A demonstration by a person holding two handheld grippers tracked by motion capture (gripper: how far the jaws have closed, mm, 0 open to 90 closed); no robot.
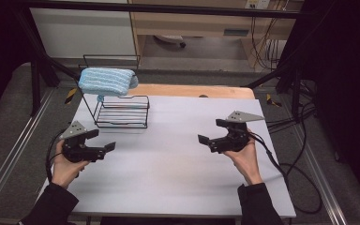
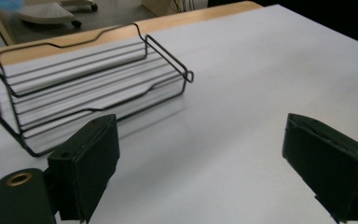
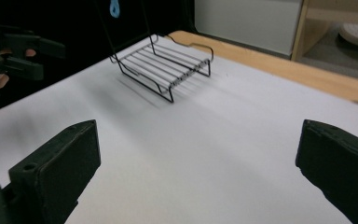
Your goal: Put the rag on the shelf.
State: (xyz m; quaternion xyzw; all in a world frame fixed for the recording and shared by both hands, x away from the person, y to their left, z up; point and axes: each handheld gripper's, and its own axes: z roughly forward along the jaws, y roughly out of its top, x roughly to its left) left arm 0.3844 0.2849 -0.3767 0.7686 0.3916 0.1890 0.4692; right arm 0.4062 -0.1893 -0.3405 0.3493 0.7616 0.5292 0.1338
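Blue towel [image 1: 107, 81] sits on the wire rack [image 1: 122, 112], upper left. The left gripper [image 1: 99, 140], spread wide, is nearer than the right gripper [image 1: 212, 132], also spread.

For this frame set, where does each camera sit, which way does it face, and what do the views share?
High view: above the person's side, looking forward and down on the white table; both hands and forearms show, left tool, right tool.
Left gripper view: rides the left tool, facing the black wire rack between open jaws.
Right gripper view: rides the right tool, facing across the table.
All three share the rack.
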